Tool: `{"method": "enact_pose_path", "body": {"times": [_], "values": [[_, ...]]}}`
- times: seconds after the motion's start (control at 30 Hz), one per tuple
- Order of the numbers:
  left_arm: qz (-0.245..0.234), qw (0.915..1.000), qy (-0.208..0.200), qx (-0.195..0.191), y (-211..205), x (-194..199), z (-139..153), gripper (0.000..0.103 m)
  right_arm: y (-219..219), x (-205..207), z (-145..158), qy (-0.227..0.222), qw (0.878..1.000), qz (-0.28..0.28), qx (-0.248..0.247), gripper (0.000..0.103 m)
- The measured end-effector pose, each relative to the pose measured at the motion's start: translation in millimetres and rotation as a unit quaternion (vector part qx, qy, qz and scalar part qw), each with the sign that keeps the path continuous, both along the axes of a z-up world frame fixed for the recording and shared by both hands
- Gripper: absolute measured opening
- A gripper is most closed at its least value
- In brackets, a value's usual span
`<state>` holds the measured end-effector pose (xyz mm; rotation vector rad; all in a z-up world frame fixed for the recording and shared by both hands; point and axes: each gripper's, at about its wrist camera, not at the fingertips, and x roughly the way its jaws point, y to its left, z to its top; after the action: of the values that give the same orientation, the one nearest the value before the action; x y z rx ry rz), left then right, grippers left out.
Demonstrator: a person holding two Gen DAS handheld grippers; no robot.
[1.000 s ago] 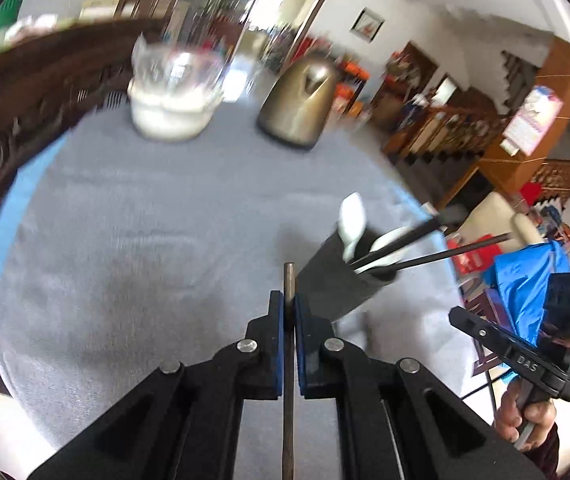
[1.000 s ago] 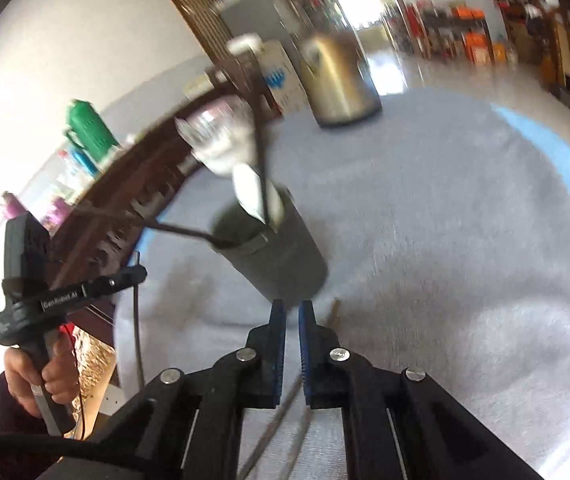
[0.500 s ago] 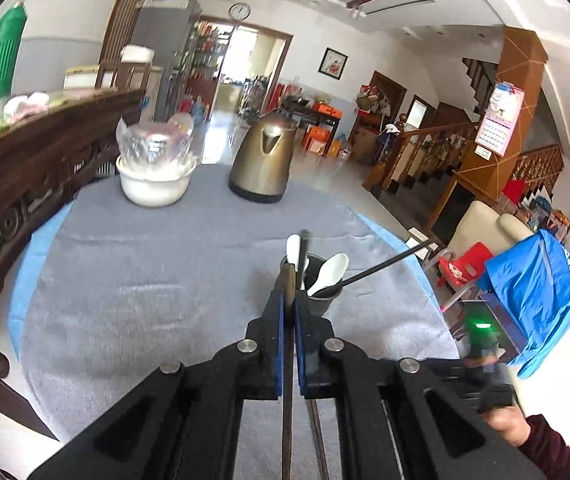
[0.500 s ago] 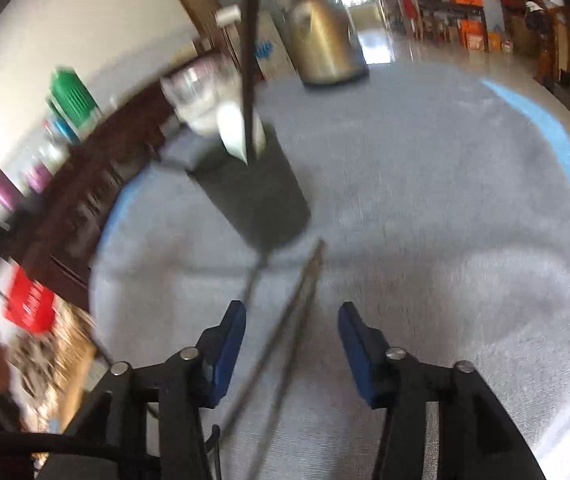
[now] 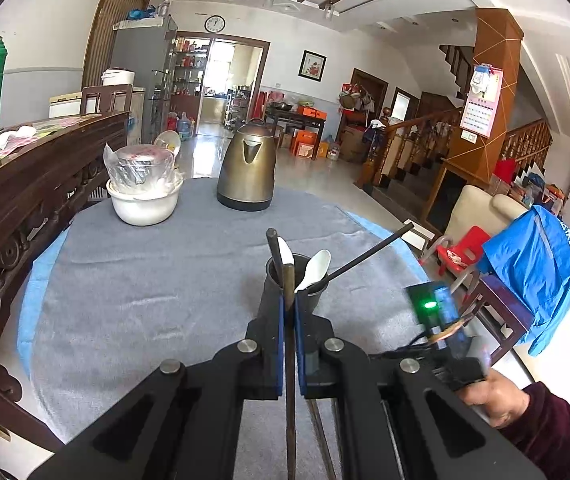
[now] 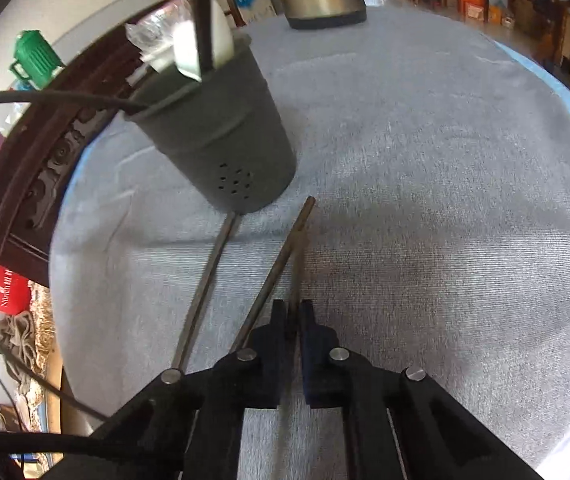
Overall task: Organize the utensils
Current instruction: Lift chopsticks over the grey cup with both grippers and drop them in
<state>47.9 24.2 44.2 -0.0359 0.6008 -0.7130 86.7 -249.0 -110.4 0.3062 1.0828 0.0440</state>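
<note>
left wrist view: a thin dark metal chopstick point(image 5: 289, 360) is clamped between the pads of the left gripper point(image 5: 289, 312), its tip raised near the rim of the dark grey perforated utensil cup point(image 5: 273, 284), which stands toward the near right edge of the grey tablecloth point(image 5: 145, 280). the step in hand is judged to be the loading of this chopstick; next, the tip needs to be lifted over the rim and released inside.

the cup is seen to hold two white spoons point(image 5: 317, 268) and two dark sticks point(image 5: 369, 256).

in the right wrist view, the right gripper point(image 6: 292, 322) is closed narrowly on a blurred thin stick point(image 6: 295, 280). two more dark chopsticks point(image 6: 205, 288) are left lying on the cloth beside the cup's base.
</note>
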Motion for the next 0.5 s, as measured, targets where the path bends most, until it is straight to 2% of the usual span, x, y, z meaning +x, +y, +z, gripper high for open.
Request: {"method": "enact_pose_path", "body": {"times": [0.07, 0.2, 0.3, 0.37, 0.47, 0.5], "values": [[0.002, 1.0, 0.003, -0.004, 4, 1, 1, 0.005, -5, -12, 18, -0.039, 0.999, 0.003, 0.019, 0.006], [0.014, 0.9999, 0.002, -0.008, 8, 2, 3, 0.005, -10, -29, 52, -0.106, 0.994, -0.002, 0.019, 0.006], [0.024, 0.9995, -0.007, -0.02, 13, 1, 9, 0.005, -17, -42, 79, -0.181, 0.983, -0.016, 0.028, 0.006], [0.031, 0.9992, -0.013, -0.024, 14, 2, 14, 0.005, -19, -53, 102, -0.247, 0.968, -0.027, 0.027, 0.006], [0.039, 0.9983, -0.031, -0.03, 17, 2, 26, 0.005, -22, -70, 130, -0.323, 0.945, -0.045, 0.032, 0.006], [0.042, 0.9979, -0.039, -0.031, 19, 1, 31, 0.005, -23, -80, 143, -0.356, 0.932, -0.053, 0.028, 0.006]]}}
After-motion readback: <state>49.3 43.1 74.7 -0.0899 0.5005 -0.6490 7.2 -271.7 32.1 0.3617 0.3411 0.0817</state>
